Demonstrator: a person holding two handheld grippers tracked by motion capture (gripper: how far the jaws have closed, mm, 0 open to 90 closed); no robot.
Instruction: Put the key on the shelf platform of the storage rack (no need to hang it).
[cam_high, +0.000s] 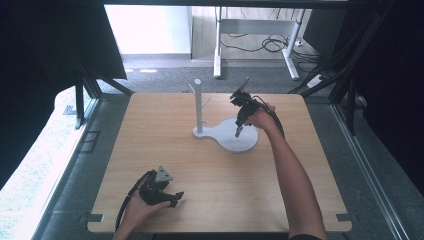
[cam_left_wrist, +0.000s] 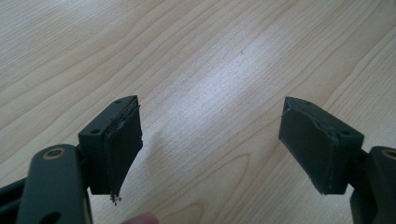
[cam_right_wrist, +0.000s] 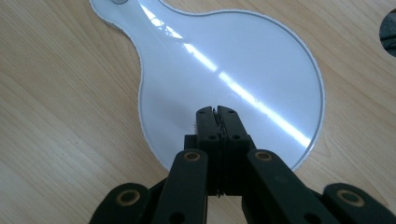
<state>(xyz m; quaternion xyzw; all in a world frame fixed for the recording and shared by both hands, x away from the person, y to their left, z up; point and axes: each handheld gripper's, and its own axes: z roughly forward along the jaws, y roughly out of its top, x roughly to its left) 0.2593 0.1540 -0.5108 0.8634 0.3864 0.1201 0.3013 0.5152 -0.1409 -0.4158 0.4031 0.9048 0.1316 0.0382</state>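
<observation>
A white stand (cam_high: 227, 134) is seen on the wooden desk (cam_high: 165, 165), somewhat nearer the far edge than the near one and slightly right of the middle; it is made up of a flat round base plate joined by a narrow neck to an upright post (cam_high: 198, 107) with short pegs branching off it. The right gripper (cam_high: 239, 131) is held tip-down over the round part of the plate, and in the right gripper view its jaws are pressed together with nothing between them, their tips (cam_right_wrist: 217, 112) just above or touching the glossy white surface — contact cannot be settled from the pictures. The left gripper (cam_high: 176, 197) is rested near the desk's near-left corner, well apart from the stand, its jaws spread wide over bare wood and nothing held between its pads (cam_left_wrist: 122, 144). The work in hand is judged to be a push or a press on the plate. Several risks follow from that: the plate is smooth and thin, so closed tips may be expected to skid across it rather than move it; a push applied off-centre could swing the stand about its post end; and a downward press near the rim could tip the light post — with the left gripper too far off to steady it.
</observation>
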